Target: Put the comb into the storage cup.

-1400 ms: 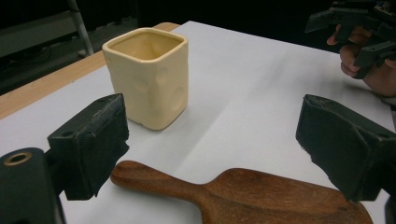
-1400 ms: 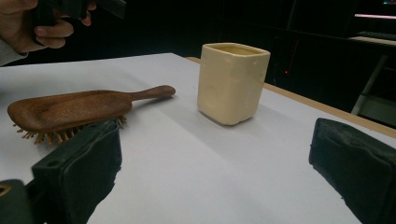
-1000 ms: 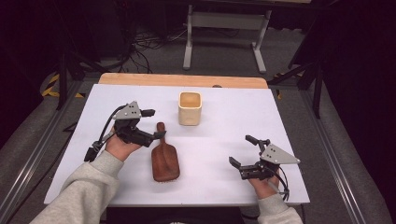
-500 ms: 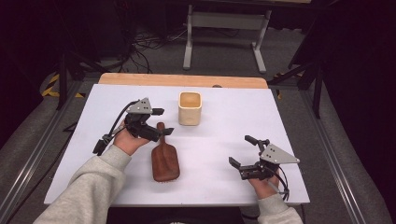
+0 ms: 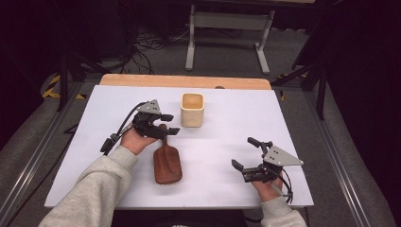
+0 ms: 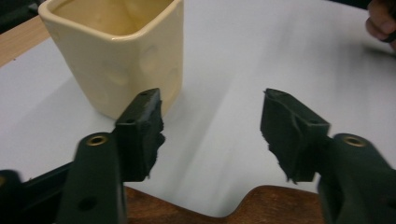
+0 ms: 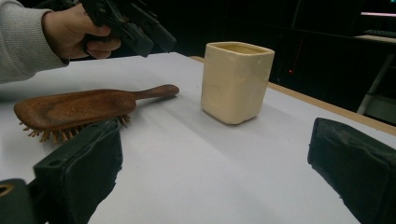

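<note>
Just above the brush (image 5: 167,164) handle, the left gripper (image 5: 166,124) hovers with its jaws spread and nothing between them. Bristles down, the wooden brush lies flat on the white table (image 5: 236,118), its handle toward the cream cup (image 5: 192,109), which stands upright just beyond. Well apart, at the table's near right, the right gripper (image 5: 246,153) rests with jaws wide and empty, facing the cup.

Brown hairbrush (image 5: 167,164), cream cup (image 5: 192,109), white table (image 5: 227,123)
</note>
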